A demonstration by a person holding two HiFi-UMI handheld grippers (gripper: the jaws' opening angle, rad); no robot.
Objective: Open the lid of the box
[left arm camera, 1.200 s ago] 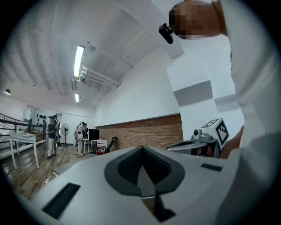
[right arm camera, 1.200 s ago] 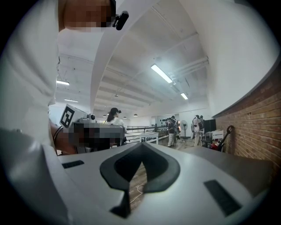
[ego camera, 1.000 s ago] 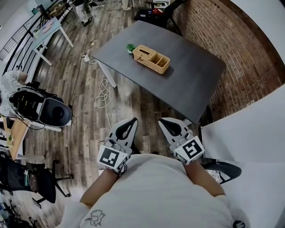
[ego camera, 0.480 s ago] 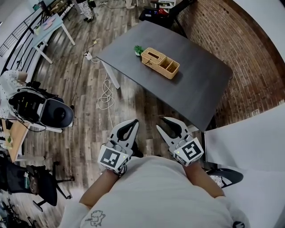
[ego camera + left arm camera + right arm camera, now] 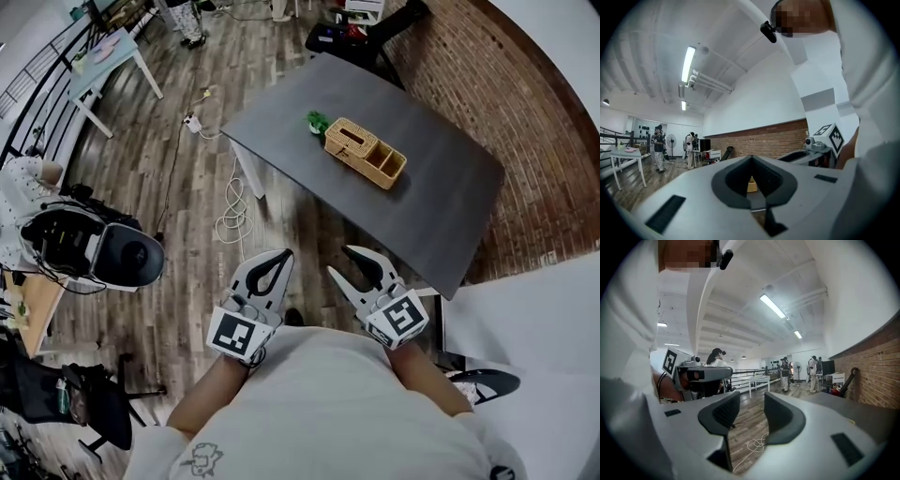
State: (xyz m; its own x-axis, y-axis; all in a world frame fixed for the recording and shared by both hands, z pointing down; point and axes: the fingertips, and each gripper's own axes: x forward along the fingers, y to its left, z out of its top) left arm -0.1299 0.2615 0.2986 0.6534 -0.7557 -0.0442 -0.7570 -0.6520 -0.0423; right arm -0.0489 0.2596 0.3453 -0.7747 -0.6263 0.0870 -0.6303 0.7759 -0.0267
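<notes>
- Standing well back from the grey table (image 5: 441, 202), the person held both grippers close to the body, over the wooden floor (image 5: 178, 234); judging by the gap, the approach was the step in hand, and the lid had not yet been touched.
- The left gripper (image 5: 278, 257) had its jaws pressed together on nothing; the right gripper (image 5: 339, 262) had its jaws apart and opening, with only floor showing between them.
- The wicker box (image 5: 366, 153) sat on the table's far half, well apart from both grippers; its covered end, with a slot in the top, lay toward a small green plant (image 5: 317, 121) just beside it; the other end showed open compartments.
- The next move, as judged, called for closing in on the table, then bringing a gripper to the lid's edge; which edge lifts could not be told from here.
- A white cable (image 5: 228, 202) lay looped on the floor beside the table leg (image 5: 247, 172) and could snag a foot; a brick wall (image 5: 534, 122) ran along the table's right; a small pale table (image 5: 108, 56) stood well off to the left; people stood in the distance in both gripper views.
</notes>
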